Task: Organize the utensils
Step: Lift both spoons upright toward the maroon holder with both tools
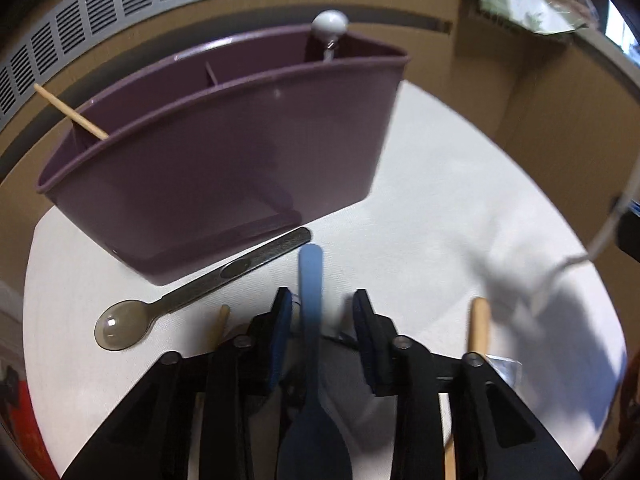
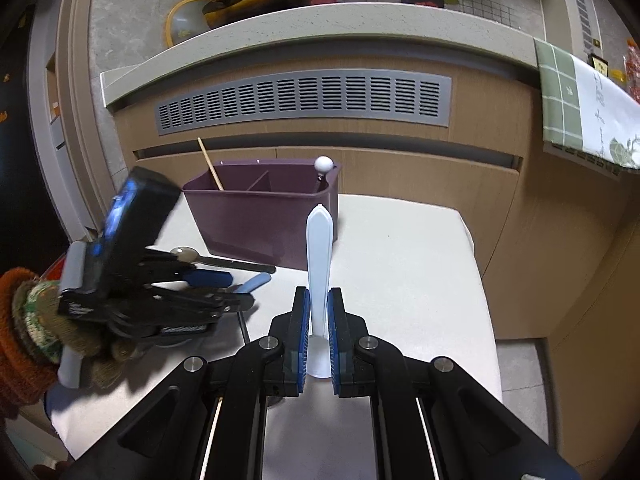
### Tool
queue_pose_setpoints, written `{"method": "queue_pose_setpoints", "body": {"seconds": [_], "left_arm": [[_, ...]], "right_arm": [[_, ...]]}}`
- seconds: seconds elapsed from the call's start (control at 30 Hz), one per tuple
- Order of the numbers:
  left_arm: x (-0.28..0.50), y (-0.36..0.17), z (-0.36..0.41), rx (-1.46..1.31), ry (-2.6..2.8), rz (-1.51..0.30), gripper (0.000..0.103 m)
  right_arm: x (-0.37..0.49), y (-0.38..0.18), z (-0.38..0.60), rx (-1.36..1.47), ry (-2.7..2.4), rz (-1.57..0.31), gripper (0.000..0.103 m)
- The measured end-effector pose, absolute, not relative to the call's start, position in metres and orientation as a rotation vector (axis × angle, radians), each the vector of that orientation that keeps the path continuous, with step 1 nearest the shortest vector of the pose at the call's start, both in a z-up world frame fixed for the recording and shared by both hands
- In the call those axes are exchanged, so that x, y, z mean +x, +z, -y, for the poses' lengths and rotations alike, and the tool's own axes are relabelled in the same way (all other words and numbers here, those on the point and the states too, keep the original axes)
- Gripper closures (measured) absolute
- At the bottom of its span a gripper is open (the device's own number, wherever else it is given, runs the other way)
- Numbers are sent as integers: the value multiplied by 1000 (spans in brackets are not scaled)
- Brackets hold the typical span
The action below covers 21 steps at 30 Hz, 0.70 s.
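Observation:
A purple divided utensil holder (image 1: pixel 224 152) (image 2: pixel 260 216) stands on the white table (image 1: pixel 440 208). A wooden chopstick (image 1: pixel 70 112) leans in its left compartment and a white-knobbed utensil (image 1: pixel 330 26) stands in its right one. A smoky grey spoon (image 1: pixel 192 296) lies in front of the holder. My left gripper (image 1: pixel 322 312) is open around a blue spoon (image 1: pixel 310 300), whose handle points at the holder. My right gripper (image 2: pixel 319 320) is shut on a pale white spoon (image 2: pixel 319 256), handle up.
Wooden sticks (image 1: pixel 479 324) lie under the left gripper. Behind the table is a wooden cabinet with a grey vent grille (image 2: pixel 304 100). A green-checked cloth (image 2: pixel 580 108) hangs at the right. The left gripper and gloved hand show in the right wrist view (image 2: pixel 132 280).

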<state>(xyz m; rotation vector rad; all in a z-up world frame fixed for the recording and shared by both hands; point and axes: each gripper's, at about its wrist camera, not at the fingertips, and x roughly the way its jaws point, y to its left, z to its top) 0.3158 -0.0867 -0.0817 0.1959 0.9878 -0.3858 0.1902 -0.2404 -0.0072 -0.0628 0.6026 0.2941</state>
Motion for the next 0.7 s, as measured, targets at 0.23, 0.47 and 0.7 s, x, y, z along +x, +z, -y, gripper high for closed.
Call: {"method": "queue_pose_setpoints", "body": {"seconds": [0.23, 0.47, 0.7], "left_arm": [[319, -78, 71, 92, -332, -977, 91], [252, -26, 26, -142, -341, -743, 91], [226, 2, 10, -137, -314, -628, 91]], "right_arm": [[191, -11, 243, -34, 297, -613, 96], [186, -2, 242, -35, 302, -586, 96], [186, 4, 227, -38, 324, -584, 96]]}}
